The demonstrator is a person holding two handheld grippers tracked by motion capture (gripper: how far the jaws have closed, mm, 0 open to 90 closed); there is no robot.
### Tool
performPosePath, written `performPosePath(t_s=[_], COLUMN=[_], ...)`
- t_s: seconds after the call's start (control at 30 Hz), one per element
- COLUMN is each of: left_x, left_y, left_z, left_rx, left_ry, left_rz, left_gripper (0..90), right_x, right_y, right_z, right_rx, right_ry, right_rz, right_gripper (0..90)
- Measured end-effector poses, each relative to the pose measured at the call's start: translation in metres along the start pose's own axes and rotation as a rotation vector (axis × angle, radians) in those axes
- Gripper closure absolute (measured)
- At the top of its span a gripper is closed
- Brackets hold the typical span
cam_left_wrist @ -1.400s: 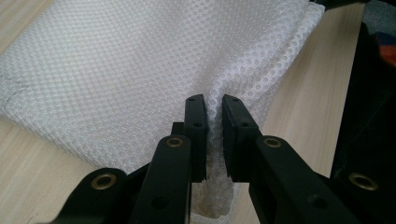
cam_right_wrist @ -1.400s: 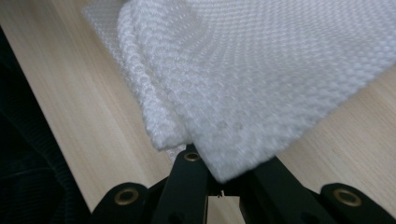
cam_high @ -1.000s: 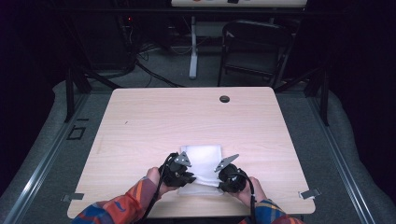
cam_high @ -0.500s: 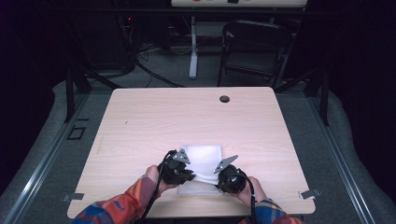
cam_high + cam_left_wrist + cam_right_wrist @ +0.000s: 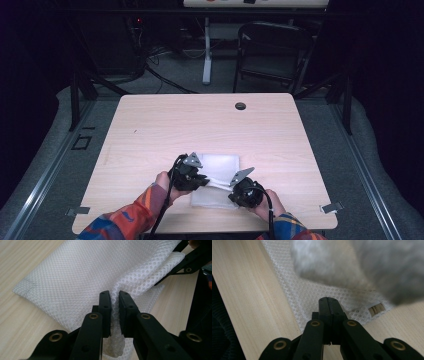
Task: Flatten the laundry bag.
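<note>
Both forearms, in sleeves patterned orange, blue and red, come in from the near edge and angle slightly toward each other. The left hand (image 5: 164, 183) wraps the rear of the left gripper (image 5: 115, 299), whose jaws stand almost together, a narrow slit between the pads. The right hand (image 5: 272, 203) holds the right gripper (image 5: 328, 305) just beside it, jaws pressed fully together. Each gripper points away from the person, its grey plate tilted up on top.
</note>
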State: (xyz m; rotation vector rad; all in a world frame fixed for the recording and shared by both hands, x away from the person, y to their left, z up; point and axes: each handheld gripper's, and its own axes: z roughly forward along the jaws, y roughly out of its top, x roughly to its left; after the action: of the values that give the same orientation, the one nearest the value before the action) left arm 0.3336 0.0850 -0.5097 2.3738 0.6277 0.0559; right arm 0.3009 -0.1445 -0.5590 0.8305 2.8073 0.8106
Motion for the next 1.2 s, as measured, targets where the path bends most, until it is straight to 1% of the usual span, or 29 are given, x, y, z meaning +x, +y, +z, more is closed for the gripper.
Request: performPosePath(t_s=[0.07,0.2,0.23,0.27,0.43,0.47,0.67,0.73,0.77,0.83,0.87,0.93,1.0,1.03,1.13,1.17,1.2], left_x=[0.002,0.004,0.004,0.005,0.009,0.010,0.018,0.019,0.021,0.023,0.024,0.027,0.030,0.031,0.035,0.035,0.037], left_y=[0.001,0.004,0.005,0.006,0.010,0.011,0.018,0.019,0.021,0.024,0.025,0.028,0.030,0.031,0.035,0.035,0.038], left_z=[-0.001,-0.002,-0.002,-0.002,-0.001,-0.001,-0.001,-0.001,0.000,0.000,0.000,0.000,0.000,0.000,-0.001,-0.001,0.000], left_rx=[-0.001,0.001,0.003,0.001,-0.001,-0.007,-0.018,-0.020,-0.022,-0.024,-0.029,-0.037,-0.044,-0.048,-0.062,-0.062,-0.063], left_ry=[0.001,0.012,0.015,0.020,0.027,0.031,0.048,0.047,0.056,0.066,0.070,0.078,0.079,0.074,0.079,0.079,0.082], left_rz=[-0.005,0.002,-0.002,0.000,0.002,-0.005,-0.012,-0.012,-0.007,-0.003,-0.001,-0.001,-0.005,-0.009,-0.015,-0.015,-0.009], left_gripper=[81.9,82.0,82.0,82.1,82.2,82.2,82.4,82.5,82.6,82.7,82.7,82.8,82.8,82.8,82.8,82.9,82.9], right_x=[0.000,0.001,0.001,0.000,0.000,0.001,0.002,0.002,0.003,0.003,0.003,0.002,0.003,0.002,0.001,0.001,0.001], right_y=[0.000,0.000,-0.001,0.000,0.000,-0.001,-0.001,0.000,0.000,0.001,0.001,0.001,0.000,0.001,0.000,0.000,0.000], right_z=[0.000,0.000,0.000,0.000,0.000,0.000,0.000,0.000,0.000,0.000,0.000,-0.001,0.001,0.000,0.000,0.000,0.000], right_rx=[-0.001,-0.006,-0.008,-0.001,-0.002,-0.003,-0.007,0.002,0.002,0.016,0.007,0.018,-0.004,0.003,0.004,0.004,-0.001], right_ry=[0.001,-0.004,-0.004,-0.002,-0.003,-0.003,-0.009,-0.011,-0.015,-0.019,-0.021,-0.017,-0.017,-0.014,-0.006,-0.006,-0.002], right_rz=[-0.001,0.003,0.004,-0.002,-0.004,-0.003,0.004,0.011,0.017,0.005,0.008,0.003,0.018,0.012,0.007,0.007,0.017], right_gripper=[90.0,90.0,90.0,90.0,90.0,90.0,90.0,90.0,90.0,90.0,90.0,90.0,90.0,90.0,90.0,90.0,90.0])
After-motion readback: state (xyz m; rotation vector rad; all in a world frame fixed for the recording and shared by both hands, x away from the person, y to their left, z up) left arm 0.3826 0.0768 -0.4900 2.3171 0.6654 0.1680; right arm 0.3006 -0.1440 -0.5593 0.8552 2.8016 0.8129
